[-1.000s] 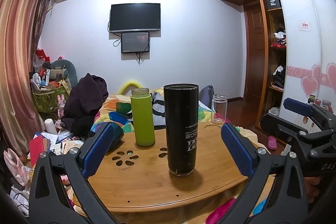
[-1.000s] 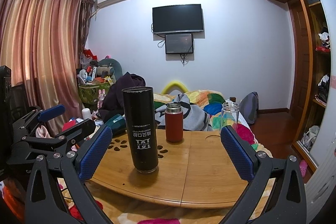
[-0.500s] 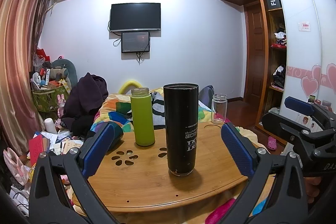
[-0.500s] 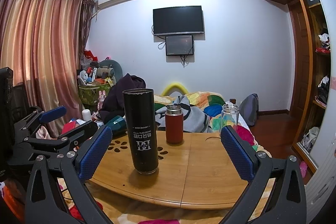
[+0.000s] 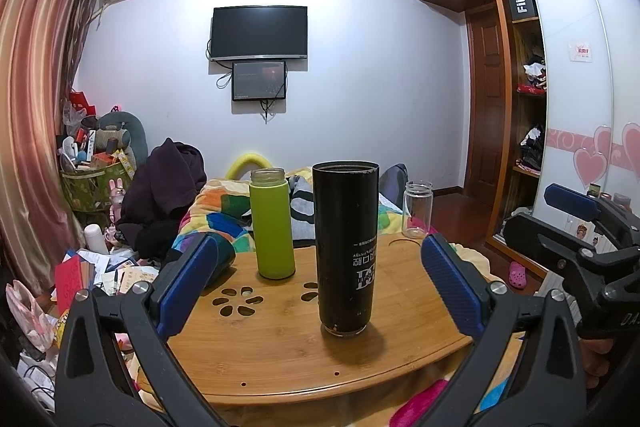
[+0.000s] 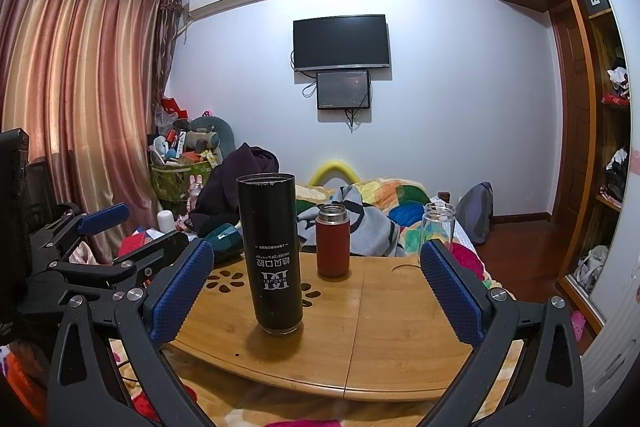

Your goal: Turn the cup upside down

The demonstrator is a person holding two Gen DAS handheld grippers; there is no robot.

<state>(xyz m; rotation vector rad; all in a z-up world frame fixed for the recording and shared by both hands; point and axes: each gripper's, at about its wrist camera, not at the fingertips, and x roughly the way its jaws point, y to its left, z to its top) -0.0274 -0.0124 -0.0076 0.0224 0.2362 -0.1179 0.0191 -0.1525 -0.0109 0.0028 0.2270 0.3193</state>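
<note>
The tall black cylindrical cup point(image 5: 346, 251) stands inverted near the round bamboo table's point(image 5: 280, 359) front edge. Left gripper point(image 5: 320, 287) and right gripper point(image 6: 318, 291) both gape wide, empty, clear of it

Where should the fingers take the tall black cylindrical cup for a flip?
Grip the tall black cylindrical cup at mid-height across its smooth straight wall, coming in level from the near table edge. It stands upright between the open left gripper fingers; the green bottle stands behind it.

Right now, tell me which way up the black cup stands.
Upside down: the black cup stands vertical on the wooden table, its white print inverted. No hand-held gripper touches it.
</note>
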